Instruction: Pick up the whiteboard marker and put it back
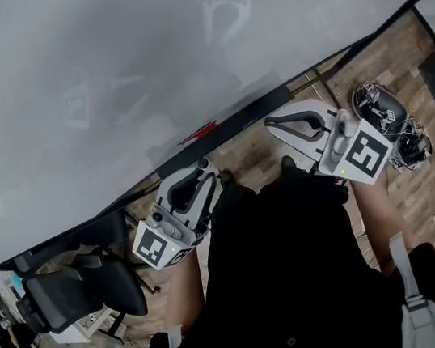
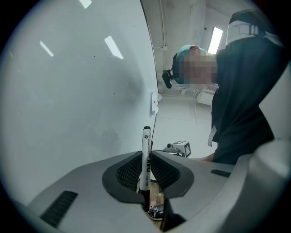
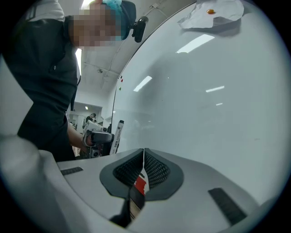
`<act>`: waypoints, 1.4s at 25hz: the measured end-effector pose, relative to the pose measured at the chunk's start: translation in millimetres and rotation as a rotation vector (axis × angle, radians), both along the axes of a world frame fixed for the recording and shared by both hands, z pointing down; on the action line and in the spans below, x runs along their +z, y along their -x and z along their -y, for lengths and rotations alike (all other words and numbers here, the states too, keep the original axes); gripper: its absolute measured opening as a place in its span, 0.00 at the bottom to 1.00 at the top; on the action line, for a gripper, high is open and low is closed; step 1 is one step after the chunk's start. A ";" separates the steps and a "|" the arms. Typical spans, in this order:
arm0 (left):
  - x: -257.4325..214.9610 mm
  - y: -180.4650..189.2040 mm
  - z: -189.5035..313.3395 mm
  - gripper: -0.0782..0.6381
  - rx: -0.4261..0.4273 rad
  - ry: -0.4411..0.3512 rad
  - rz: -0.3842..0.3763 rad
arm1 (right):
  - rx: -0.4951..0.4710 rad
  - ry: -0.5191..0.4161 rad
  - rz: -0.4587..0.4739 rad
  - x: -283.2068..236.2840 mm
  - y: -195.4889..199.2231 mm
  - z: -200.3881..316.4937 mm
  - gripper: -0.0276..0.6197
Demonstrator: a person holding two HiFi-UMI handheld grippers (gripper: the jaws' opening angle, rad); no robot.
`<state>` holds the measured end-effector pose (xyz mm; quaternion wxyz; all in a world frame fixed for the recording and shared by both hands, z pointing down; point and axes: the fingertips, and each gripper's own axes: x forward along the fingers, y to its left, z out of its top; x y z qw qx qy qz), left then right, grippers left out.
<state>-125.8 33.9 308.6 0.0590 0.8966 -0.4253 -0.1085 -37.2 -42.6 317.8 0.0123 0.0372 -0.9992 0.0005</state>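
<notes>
The whiteboard marker [image 2: 146,141], white with a black cap, stands upright between the jaws of my left gripper [image 2: 148,153], which is shut on its barrel. The whiteboard [image 2: 72,100] lies close on that gripper's left. From the right gripper view the same marker [image 3: 119,131] sticks up out of the left gripper [image 3: 97,136], close to the board [image 3: 204,104]. My right gripper [image 3: 144,152] is shut with nothing held. In the head view the left gripper [image 1: 203,169] and right gripper [image 1: 272,123] both sit just under the board's lower edge; the marker is not distinguishable there.
A red object [image 1: 199,133] lies along the board's bottom ledge. A paper pinned by a magnet [image 3: 213,11] hangs on the board. An office chair [image 1: 72,290] stands at the left, and a piece of equipment [image 1: 389,121] lies on the wooden floor at the right.
</notes>
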 end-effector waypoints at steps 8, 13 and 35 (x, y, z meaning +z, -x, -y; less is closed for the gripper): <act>-3.6 -4.1 2.7 0.21 0.012 -0.006 0.011 | 0.000 -0.005 0.010 -1.7 -1.2 1.6 0.07; -3.9 -2.5 2.8 0.21 0.009 -0.007 0.027 | -0.005 0.002 0.014 0.6 0.9 0.5 0.07; -11.7 9.2 3.8 0.21 -0.033 -0.019 0.056 | -0.039 0.011 0.012 6.7 4.5 -1.2 0.07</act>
